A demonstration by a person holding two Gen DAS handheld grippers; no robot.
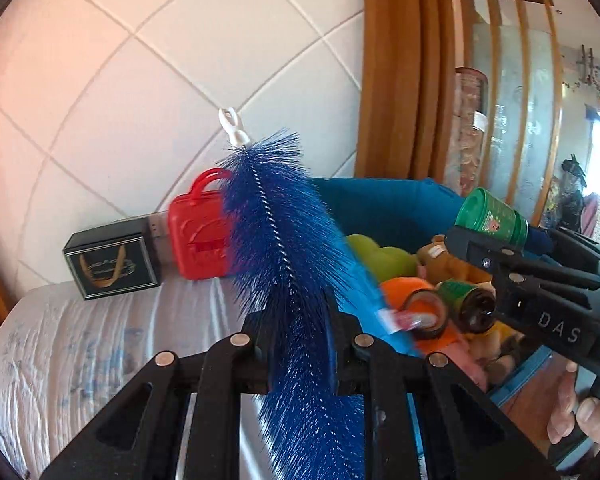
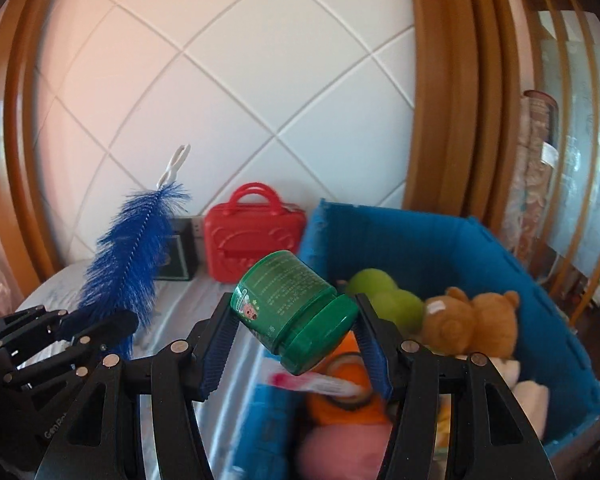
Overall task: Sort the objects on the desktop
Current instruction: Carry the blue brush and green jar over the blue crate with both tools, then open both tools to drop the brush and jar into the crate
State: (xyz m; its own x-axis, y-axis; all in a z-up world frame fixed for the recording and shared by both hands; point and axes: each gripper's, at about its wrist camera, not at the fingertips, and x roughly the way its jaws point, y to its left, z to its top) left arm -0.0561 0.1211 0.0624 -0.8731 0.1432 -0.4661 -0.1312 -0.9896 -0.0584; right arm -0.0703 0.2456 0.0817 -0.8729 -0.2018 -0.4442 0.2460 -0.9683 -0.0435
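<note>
My left gripper (image 1: 300, 340) is shut on a blue bristle brush (image 1: 284, 248) with a white hook end, held upright over the table next to the blue bin (image 1: 380, 204). The brush also shows in the right wrist view (image 2: 128, 256), held by the left gripper (image 2: 96, 328). My right gripper (image 2: 296, 336) is shut on a green jar (image 2: 296, 312), tilted, above the near left part of the blue bin (image 2: 420, 236). The jar shows in the left wrist view (image 1: 492, 216) too, in the right gripper (image 1: 500, 248).
The bin holds a brown teddy bear (image 2: 472, 320), a green plush (image 2: 384, 292), an orange toy (image 2: 348, 396) and pink soft things. A red toy suitcase (image 2: 252, 236) and a black box (image 1: 110, 266) stand by the tiled wall. A pale cloth (image 1: 100, 348) covers the table.
</note>
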